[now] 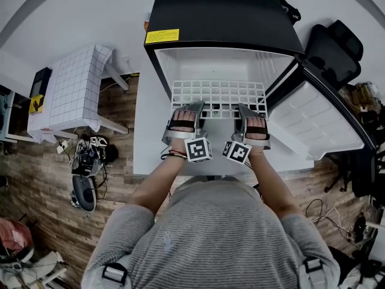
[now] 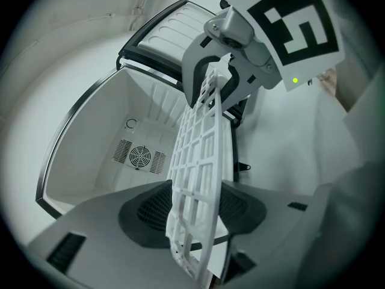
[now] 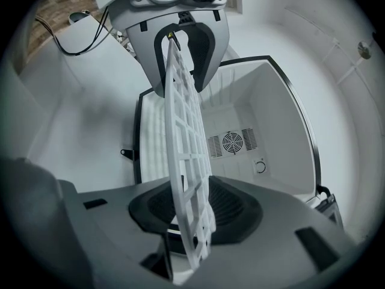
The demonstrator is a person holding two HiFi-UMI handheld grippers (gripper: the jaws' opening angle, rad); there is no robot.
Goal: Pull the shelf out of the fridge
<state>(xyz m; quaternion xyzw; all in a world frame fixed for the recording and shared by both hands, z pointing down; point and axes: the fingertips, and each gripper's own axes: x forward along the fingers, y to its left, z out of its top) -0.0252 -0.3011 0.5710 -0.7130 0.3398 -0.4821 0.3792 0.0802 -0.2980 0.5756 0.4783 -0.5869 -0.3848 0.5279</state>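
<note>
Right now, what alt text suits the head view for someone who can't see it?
From above, a person holds the left gripper and right gripper at the front edge of a white grid shelf jutting from an open, black-topped fridge, its door swung aside.

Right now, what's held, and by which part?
Nothing is clamped. The front edge of the fridge shelf stands between the jaws of left gripper and right gripper, both open.
</note>
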